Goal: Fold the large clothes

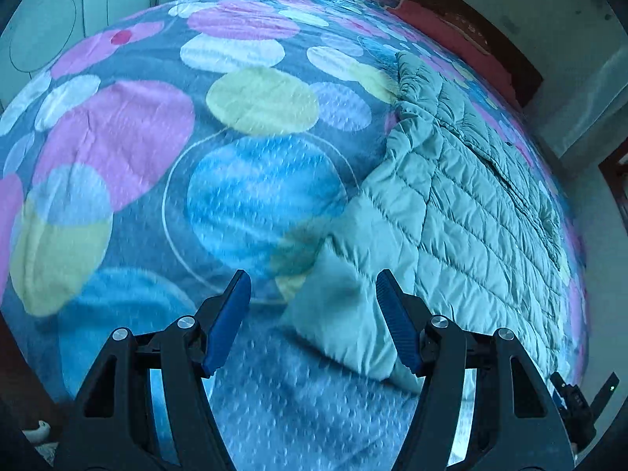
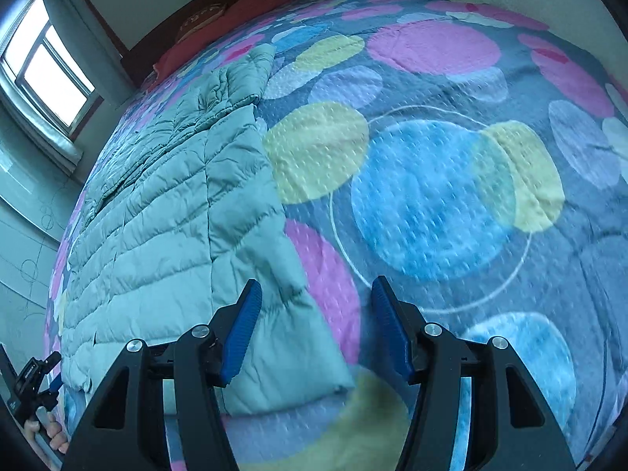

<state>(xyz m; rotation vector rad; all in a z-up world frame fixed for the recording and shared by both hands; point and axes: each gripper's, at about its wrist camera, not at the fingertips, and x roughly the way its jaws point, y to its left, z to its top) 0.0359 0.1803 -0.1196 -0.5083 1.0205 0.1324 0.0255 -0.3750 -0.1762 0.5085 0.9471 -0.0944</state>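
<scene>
Jacket point(image 1: 463, 204): flat on bed point(image 1: 255, 180), long axis away from you | left hand-held gripper point(image 1: 314, 322): released, over near corner | right hand-held gripper point(image 2: 316, 325): released, over other corner.

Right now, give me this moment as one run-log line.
stage: approach | left gripper: open, empty, over jacket corner | right gripper: open, empty, over jacket sleeve | quilted jacket: flat on bedspread, unfolded

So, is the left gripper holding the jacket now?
No, the left gripper is open and its blue pads press on nothing; the jacket lies on the bed.
</scene>
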